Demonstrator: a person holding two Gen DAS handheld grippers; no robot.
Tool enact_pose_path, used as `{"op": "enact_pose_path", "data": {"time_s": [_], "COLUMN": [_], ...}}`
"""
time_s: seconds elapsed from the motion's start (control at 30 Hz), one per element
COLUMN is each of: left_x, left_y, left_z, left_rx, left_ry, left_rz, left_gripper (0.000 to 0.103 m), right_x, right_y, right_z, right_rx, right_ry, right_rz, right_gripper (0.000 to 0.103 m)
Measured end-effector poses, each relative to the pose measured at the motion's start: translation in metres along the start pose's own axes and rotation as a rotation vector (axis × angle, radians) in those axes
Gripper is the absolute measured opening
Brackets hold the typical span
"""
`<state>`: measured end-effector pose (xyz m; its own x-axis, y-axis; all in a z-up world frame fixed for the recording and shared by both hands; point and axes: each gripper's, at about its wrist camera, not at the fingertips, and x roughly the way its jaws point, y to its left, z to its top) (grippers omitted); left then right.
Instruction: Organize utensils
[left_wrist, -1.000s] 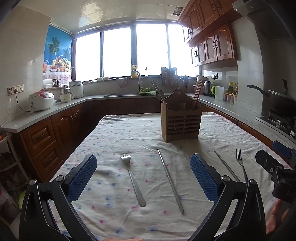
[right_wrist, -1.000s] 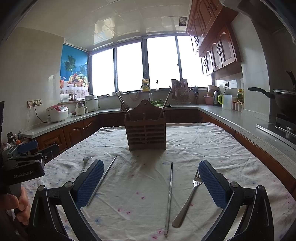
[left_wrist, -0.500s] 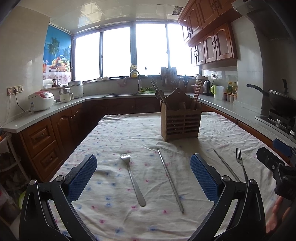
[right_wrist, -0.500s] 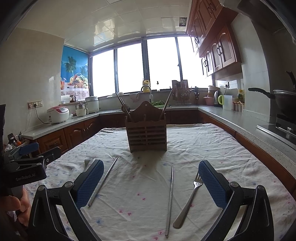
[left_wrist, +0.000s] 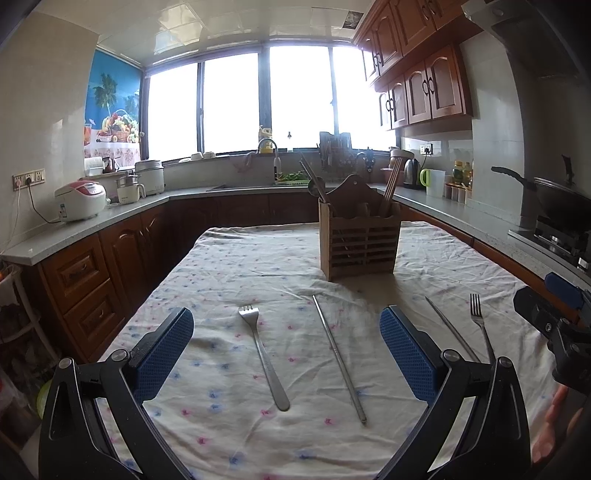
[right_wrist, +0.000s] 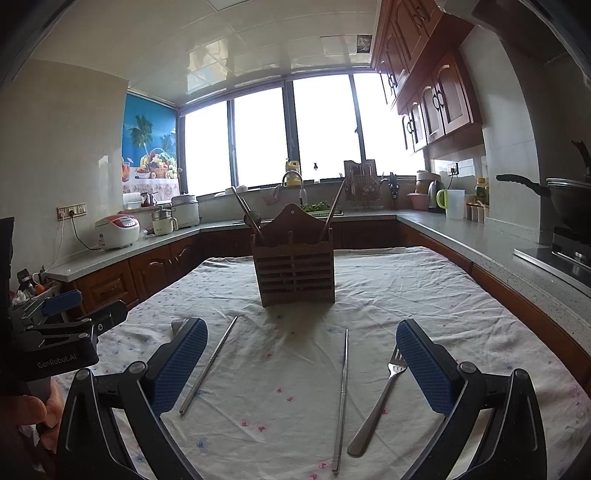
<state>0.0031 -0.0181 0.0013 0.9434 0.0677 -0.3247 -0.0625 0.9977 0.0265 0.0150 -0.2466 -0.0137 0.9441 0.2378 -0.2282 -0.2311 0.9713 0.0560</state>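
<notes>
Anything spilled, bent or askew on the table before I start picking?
Nothing stands out. Two forks and two chopsticks lie flat, apart, on the wrinkled cloth; the holder stands upright.

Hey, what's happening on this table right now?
A person holds two open grippers, left gripper and right gripper, above a clothed table, gripping nothing. Two forks and two metal chopsticks lie loose before the wooden utensil holder, which already holds some utensils.
</notes>
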Motion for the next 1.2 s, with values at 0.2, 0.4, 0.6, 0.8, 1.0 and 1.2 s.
{"op": "enact_pose_path", "data": {"time_s": [0.2, 0.4, 0.6, 0.8, 1.0, 1.2], "left_x": [0.0008, 0.0015, 0.0015, 0.0024, 0.0046, 0.0048], "left_y": [-0.0003, -0.0009, -0.0009, -0.0013, -0.0016, -0.001], "left_z": [0.0005, 0.0008, 0.0008, 0.0008, 0.0024, 0.0033], "left_rx": [0.0, 0.001, 0.001, 0.001, 0.0, -0.002], "left_ry": [0.003, 0.005, 0.005, 0.002, 0.0, 0.001], "left_rz": [-0.004, -0.008, -0.008, -0.012, -0.016, -0.017], "left_gripper": [0.103, 0.103, 0.103, 0.103, 0.103, 0.103], "right_x": [-0.0002, 0.0003, 0.0004, 0.0011, 0.0013, 0.0028], "right_y": [0.0006, 0.0021, 0.0025, 0.0034, 0.0051, 0.0053], "right_z": [0.0005, 0.0016, 0.0017, 0.0025, 0.0034, 0.0048], "right_rx": [0.003, 0.001, 0.003, 0.004, 0.005, 0.003], "right_ry": [0.0, -0.001, -0.001, -0.004, -0.001, -0.003], "right_rz": [0.0, 0.003, 0.003, 0.004, 0.005, 0.011], "right_gripper": [0.103, 0.103, 0.103, 0.103, 0.103, 0.103]}}
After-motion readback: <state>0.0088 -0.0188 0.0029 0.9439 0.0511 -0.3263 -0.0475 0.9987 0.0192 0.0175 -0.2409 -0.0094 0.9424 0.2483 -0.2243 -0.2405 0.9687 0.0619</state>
